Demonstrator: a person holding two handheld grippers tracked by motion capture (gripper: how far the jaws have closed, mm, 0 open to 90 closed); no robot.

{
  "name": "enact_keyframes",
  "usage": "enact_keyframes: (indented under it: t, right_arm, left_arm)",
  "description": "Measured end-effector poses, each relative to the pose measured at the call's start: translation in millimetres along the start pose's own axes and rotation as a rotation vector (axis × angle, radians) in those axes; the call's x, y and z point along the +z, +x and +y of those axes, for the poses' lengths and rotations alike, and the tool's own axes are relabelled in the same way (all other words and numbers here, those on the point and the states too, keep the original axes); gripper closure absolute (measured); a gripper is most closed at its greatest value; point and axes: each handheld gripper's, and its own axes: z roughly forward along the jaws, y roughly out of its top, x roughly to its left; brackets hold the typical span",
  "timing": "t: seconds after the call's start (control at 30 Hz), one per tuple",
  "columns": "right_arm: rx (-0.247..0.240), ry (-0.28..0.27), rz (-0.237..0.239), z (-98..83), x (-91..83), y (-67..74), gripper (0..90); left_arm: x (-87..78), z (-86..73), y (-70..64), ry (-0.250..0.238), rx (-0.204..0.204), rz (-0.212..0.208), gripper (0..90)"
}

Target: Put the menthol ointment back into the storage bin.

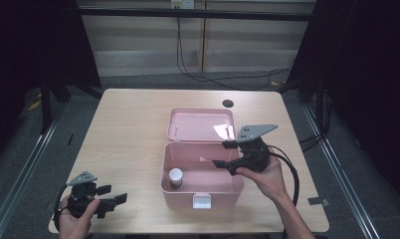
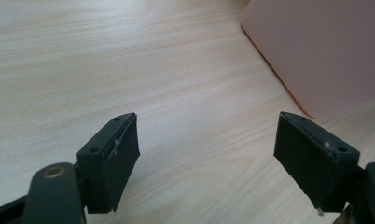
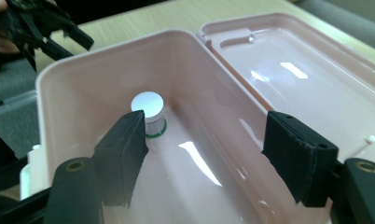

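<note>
— Where are the hands?

— The left hand-held gripper rests low at the worktop's front-left corner, jaws spread wide over bare wood grain, nothing between them. The right hand-held gripper hovers over the right end of the pink box, tilted down into it — jaws wide, gripping nothing.

— And the box?

— Smooth glossy plastic with rounded corners, near the front edge, its lid lying open behind it. A small white-capped bottle stands upright in the left end, close to the wall. Open wood surrounds the box on the left and at the far edge.
</note>
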Motion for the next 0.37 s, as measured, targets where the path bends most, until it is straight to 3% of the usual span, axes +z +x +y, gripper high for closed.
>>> enact_keyframes:
  t: [0.37]
  right_arm:
    - [0.062, -0.089, -0.063, -24.2, -27.3, -7.0, 26.7]
  left_arm:
    - [-0.4, 0.2, 0.4, -0.002, 0.002, -0.003, 21.8]
